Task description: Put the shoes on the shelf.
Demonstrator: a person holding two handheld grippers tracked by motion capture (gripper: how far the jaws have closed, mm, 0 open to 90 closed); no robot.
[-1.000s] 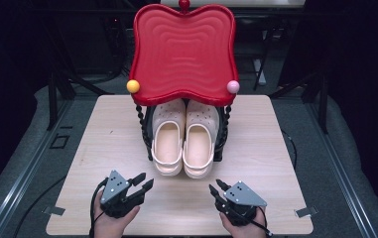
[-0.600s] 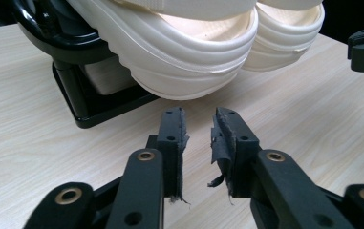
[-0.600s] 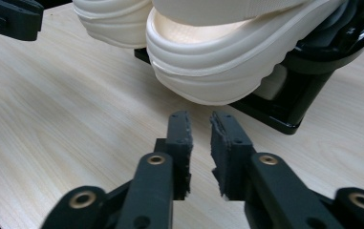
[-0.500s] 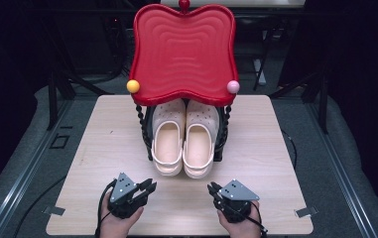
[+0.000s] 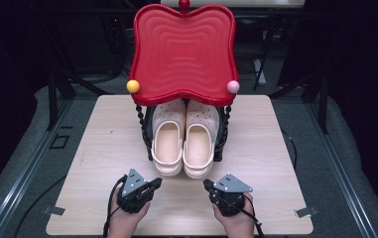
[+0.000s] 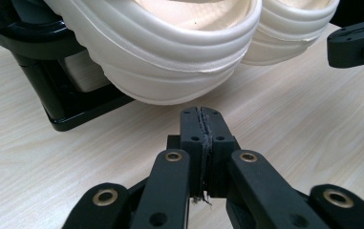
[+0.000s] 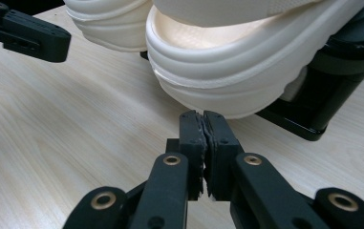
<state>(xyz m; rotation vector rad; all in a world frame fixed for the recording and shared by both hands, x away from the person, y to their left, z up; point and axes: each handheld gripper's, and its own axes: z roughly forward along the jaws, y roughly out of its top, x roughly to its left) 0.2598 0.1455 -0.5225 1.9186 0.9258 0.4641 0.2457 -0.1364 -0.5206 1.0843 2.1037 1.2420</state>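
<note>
Two cream-white rubber clogs sit side by side on a black shoe rack (image 5: 148,141) at the middle of the pale wood-grain table (image 5: 285,163), heels toward the person. The high view takes in the wavy-edged glossy red plastic tray (image 5: 183,49) that tops the rack on beaded black posts, with a yellow ball (image 5: 133,86) and a pink ball (image 5: 233,87) at its front corners; the toes of the shoes tuck under it.

The gripper views bring the heels close. In the left gripper view, the left clog (image 6: 170,52) overhangs the rack's black base, its ribbed heel just beyond the left gripper (image 6: 202,114), whose jaws are pressed together on nothing. The other tool's black jaw juts in at the right edge.

In the right gripper view, the right clog (image 7: 265,62) fills the top, its heel close above and beyond the right gripper (image 7: 203,117), jaws likewise closed and empty.

From above, both tools rest near the table's front edge, each in a hand, angled inward toward the heels, near them but apart.
</note>
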